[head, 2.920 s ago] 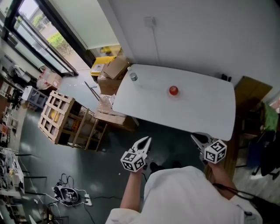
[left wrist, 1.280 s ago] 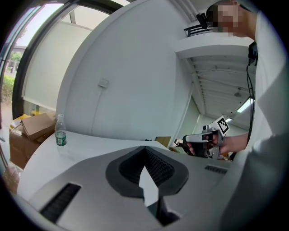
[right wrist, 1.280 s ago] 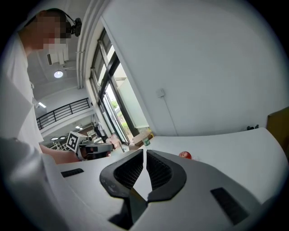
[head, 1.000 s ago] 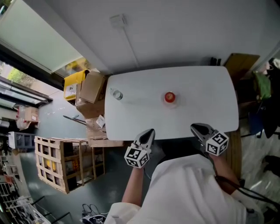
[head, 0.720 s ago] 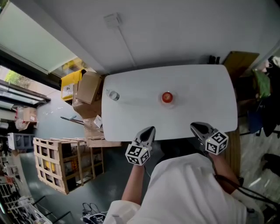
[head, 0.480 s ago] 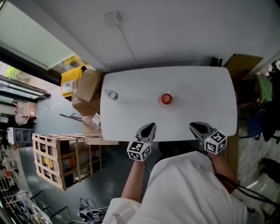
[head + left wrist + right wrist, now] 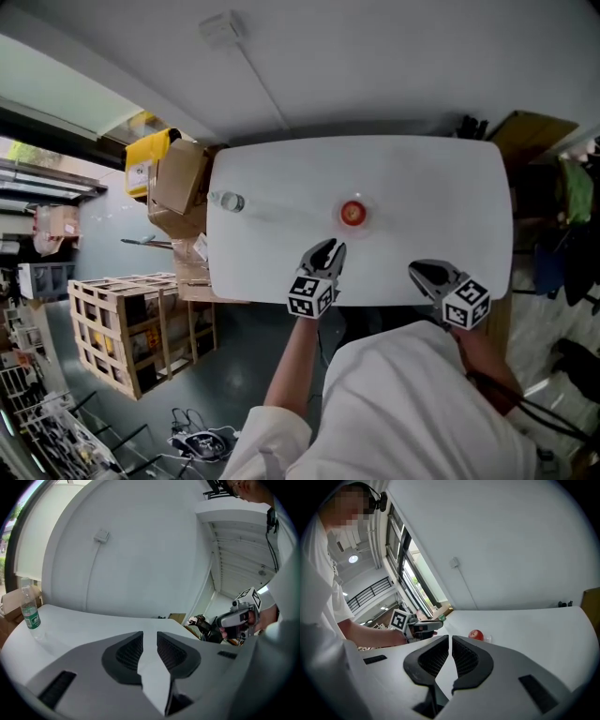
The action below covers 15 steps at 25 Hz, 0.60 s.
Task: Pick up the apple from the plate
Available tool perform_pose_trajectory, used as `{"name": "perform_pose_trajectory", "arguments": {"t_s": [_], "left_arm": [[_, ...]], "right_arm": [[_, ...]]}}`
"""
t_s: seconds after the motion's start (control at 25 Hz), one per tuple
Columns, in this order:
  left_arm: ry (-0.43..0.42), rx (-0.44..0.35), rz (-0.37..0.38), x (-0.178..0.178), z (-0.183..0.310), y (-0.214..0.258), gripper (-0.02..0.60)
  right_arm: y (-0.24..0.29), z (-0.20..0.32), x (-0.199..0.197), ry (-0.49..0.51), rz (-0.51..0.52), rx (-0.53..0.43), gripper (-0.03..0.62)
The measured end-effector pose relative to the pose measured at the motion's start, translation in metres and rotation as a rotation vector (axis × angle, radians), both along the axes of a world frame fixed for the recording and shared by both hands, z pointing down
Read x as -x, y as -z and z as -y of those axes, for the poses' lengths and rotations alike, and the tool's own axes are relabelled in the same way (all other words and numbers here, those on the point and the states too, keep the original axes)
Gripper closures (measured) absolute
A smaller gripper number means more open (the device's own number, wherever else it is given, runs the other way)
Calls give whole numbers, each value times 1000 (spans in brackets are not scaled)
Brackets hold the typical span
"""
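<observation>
The red apple (image 7: 352, 213) sits on a small pale plate (image 7: 488, 640) at the middle of the white table (image 7: 441, 187), touched by neither gripper. The left gripper (image 7: 328, 248) hangs over the table's near edge, near the apple and a little to its left. Its fingers (image 7: 130, 651) have just been opening and stand a narrow gap apart, with only bare tabletop between them. The right gripper (image 7: 417, 271) is over the near edge towards the right corner, well apart from the apple. Its fingers (image 7: 464, 658) are drawn together to a hairline slit and hold nothing. A clear bottle (image 7: 228, 201) stands by the left edge, far from the fruit.
</observation>
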<state>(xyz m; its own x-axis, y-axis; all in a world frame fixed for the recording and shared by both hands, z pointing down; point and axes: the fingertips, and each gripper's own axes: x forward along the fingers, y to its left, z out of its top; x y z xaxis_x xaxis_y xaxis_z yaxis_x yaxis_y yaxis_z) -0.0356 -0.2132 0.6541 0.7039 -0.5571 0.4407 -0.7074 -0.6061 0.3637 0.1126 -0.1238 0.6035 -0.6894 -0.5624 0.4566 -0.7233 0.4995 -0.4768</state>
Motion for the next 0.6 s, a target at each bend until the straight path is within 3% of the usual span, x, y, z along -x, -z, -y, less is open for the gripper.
{"name": "perform_pose_trajectory", "arguments": {"t_s": [0.6], "left_arm": [[-9,135,211,-45,52,-111,318]], "right_arm": [[-31,26,-22,26,23,79,548]]}}
